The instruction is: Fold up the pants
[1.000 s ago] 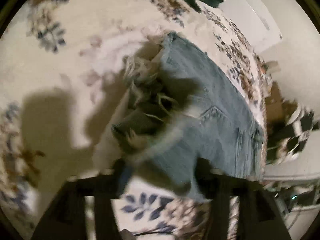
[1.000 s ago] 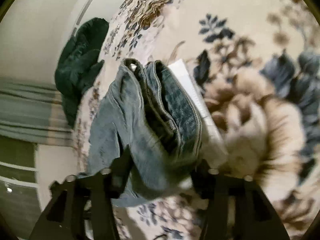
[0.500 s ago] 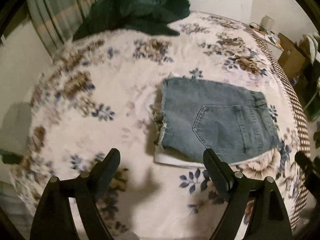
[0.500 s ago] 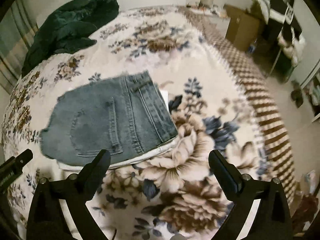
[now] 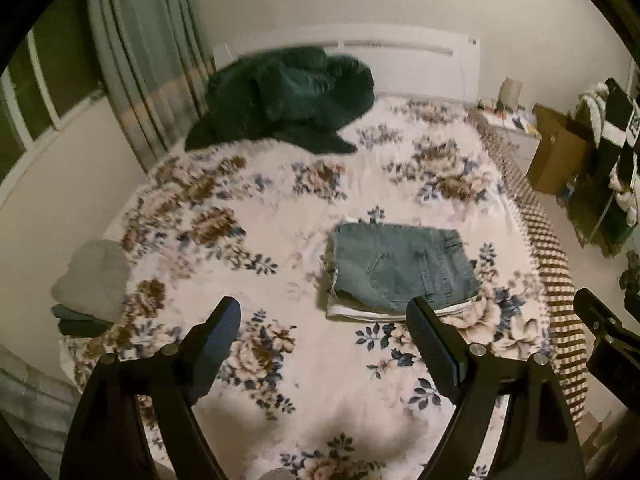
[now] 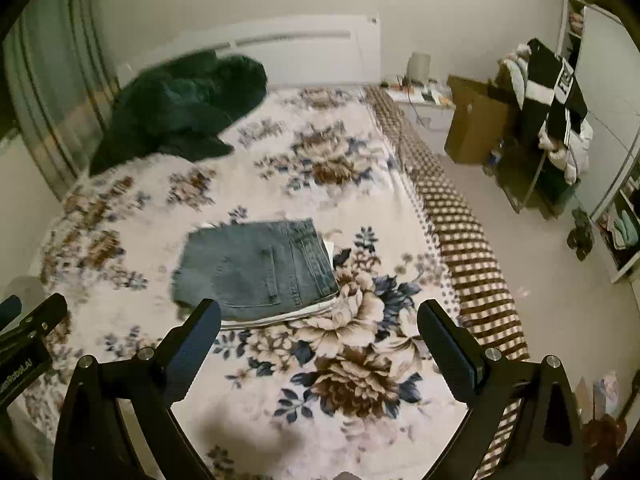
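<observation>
the folded denim pants (image 5: pixel 404 268) lay flat on the floral bedspread (image 5: pixel 248 208), at 12 o'clock from both tools. left gripper (image 5: pixel 324 336) and right gripper (image 6: pixel 320 336) were spread wide, holding nothing. denim judged soft, moderately heavy, non-slippery; grip the thick waistband edge at 3 o'clock.

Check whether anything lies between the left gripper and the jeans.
Nothing visible does. The left gripper is open above bare floral blanket, and the folded jeans lie just beyond its right finger, on a white garment.
</observation>
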Demonstrator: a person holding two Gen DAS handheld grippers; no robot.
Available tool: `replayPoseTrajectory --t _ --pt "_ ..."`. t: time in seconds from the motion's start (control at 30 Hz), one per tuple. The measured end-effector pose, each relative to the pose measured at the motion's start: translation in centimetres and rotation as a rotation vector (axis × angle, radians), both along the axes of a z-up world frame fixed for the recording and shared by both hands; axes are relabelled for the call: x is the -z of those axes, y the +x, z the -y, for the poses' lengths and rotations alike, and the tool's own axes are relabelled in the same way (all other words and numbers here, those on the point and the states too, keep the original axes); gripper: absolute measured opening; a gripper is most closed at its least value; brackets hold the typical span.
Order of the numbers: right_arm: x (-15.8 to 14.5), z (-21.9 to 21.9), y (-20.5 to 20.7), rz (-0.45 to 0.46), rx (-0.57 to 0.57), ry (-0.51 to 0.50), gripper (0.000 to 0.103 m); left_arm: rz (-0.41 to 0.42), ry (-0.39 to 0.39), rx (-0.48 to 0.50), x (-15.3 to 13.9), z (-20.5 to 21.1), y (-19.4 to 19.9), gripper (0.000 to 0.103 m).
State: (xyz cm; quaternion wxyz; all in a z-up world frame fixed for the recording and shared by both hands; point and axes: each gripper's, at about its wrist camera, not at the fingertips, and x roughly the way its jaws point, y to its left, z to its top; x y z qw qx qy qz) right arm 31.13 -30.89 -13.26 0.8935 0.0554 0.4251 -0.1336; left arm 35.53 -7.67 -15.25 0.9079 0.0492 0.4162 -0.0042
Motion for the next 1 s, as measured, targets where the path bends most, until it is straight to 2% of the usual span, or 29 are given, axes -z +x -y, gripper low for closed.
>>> replayPoseTrajectory --t 0.17,0.4,0.67,0.73,0.77,1.0 --pt "-7.1 -1.0 -6.6 0.089 -0.041 -0.013 0.1 0.062 -0.009 -0.015 -5.1 -0.2 -6.3 0.084" --pt "-14.1 -2.0 -15.3 0.161 -0.078 -0.014 0.1 0.091 -0.033 -0.031 -8.9 -0.3 -12.4 0.084" --pt "-18.3 -3.6 -21.7 0.168 -0.086 -0.02 0.1 0.079 -0.077 -0.018 -10.3 -1.1 -15.2 0.085" --pt "-18.9 -3.9 -22.5 0.166 -0.079 -0.02 0.103 0.075 -0.087 -0.007 -10.5 -1.4 -15.4 0.096" --pt "-19.1 -4.0 -22.7 0.166 -0.077 -0.02 0.103 0.076 -0.088 -0.004 -10.7 -1.5 -15.4 0.099" --pt "-20.0 -4.5 -23.7 0.168 -0.057 -0.038 0.103 0.102 -0.079 0.012 -11.3 -2.1 -16.4 0.099"
